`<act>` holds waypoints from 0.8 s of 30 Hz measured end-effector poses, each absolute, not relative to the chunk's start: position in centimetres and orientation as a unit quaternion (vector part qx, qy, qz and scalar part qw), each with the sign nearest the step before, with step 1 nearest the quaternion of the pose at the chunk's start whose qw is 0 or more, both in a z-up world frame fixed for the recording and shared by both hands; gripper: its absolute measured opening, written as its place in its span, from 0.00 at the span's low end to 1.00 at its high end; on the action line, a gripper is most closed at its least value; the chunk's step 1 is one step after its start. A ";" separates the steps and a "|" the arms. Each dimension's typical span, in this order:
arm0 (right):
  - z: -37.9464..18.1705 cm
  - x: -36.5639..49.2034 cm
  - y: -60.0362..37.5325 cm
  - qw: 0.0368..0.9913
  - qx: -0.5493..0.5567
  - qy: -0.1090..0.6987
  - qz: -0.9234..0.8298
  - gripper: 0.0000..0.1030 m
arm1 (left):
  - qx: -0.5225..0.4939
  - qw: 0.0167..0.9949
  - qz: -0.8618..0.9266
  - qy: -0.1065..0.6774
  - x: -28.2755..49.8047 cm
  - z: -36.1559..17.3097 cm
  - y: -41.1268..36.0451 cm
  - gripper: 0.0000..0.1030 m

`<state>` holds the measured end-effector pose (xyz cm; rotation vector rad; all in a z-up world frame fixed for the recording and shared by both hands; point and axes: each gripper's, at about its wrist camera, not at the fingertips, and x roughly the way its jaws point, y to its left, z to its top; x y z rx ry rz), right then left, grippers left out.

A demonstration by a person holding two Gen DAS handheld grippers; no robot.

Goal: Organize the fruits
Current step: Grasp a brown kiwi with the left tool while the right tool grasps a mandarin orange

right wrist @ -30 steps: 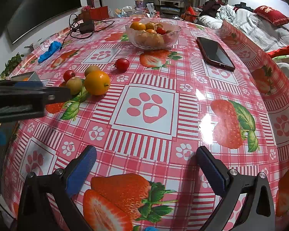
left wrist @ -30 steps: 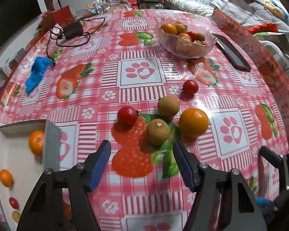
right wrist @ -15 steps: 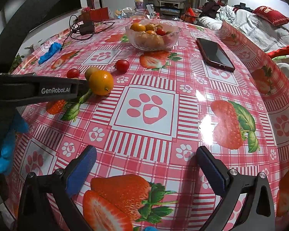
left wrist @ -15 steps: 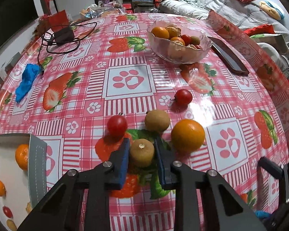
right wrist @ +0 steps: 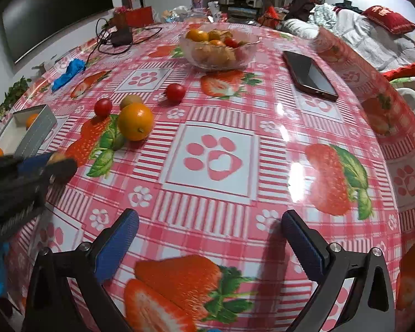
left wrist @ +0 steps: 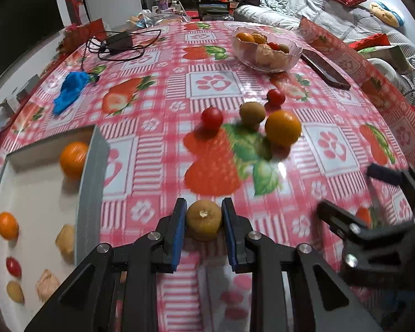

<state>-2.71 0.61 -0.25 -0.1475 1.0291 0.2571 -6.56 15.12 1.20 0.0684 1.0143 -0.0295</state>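
A brown kiwi (left wrist: 204,219) sits pinched between the blue pads of my left gripper (left wrist: 204,221), which is shut on it above the tablecloth. Farther out on the table lie a second kiwi (left wrist: 252,114), an orange (left wrist: 282,127) and two cherry tomatoes (left wrist: 212,118) (left wrist: 275,97). To the left stands a white box (left wrist: 90,171) holding oranges, a tomato and other small fruit. My right gripper (right wrist: 209,238) hovers open over a bare patch of the cloth with nothing between its fingers. The left gripper (right wrist: 56,163) with the kiwi shows at the left edge of the right wrist view.
A glass bowl (left wrist: 267,51) of mixed fruit stands at the far side, with a dark phone (right wrist: 308,74) to its right. A blue cloth (left wrist: 70,91) and a black charger with cable (left wrist: 116,44) lie at the far left. The table edge curves close on the right.
My left gripper went from open to shut on the nearest kiwi, then drew back toward the near side and the box with it. The right gripper stayed where it was.
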 end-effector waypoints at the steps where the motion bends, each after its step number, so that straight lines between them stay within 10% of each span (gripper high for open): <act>1: -0.2 -2.3 1.5 0.855 -0.078 0.495 0.134 1.00 | 0.032 0.873 -0.013 0.487 -6.9 1.2 15.3 0.27; 16: -0.2 3.6 6.8 0.855 -0.084 0.486 0.160 0.99 | 0.028 0.876 -0.014 0.482 -9.1 1.2 16.5 0.28; 24: 0.6 3.1 7.1 0.860 -0.081 0.471 0.179 0.36 | 0.027 0.875 -0.013 0.483 -9.1 1.2 16.5 0.28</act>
